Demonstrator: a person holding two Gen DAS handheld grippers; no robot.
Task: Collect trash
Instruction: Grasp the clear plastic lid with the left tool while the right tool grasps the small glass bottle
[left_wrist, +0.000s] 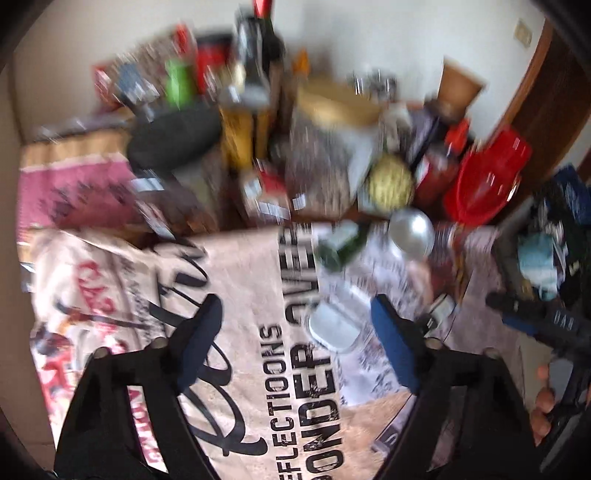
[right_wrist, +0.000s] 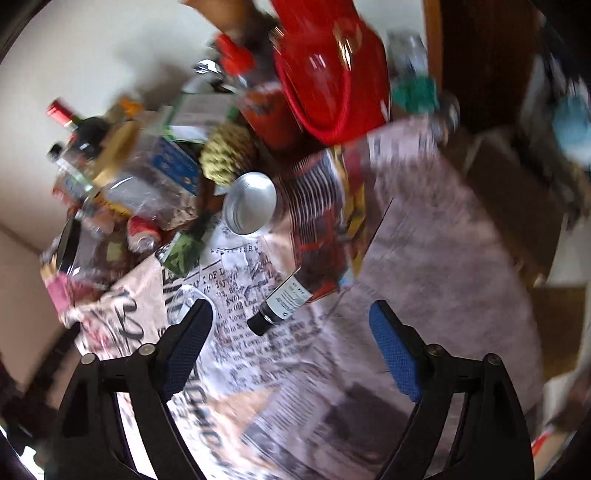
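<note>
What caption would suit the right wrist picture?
Open right tool above a small dark bottle lying on a newspaper-print cloth, clutter behind.

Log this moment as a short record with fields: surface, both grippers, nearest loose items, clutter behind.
surface: printed cloth over the table
left gripper: open, nothing between the jaws
right gripper: open, nothing between the jaws
nearest items: small dark bottle lying on its side; silver round tin
clutter behind: wine bottle, red bag, yellow-green ball
image quality: motion-blurred
</note>
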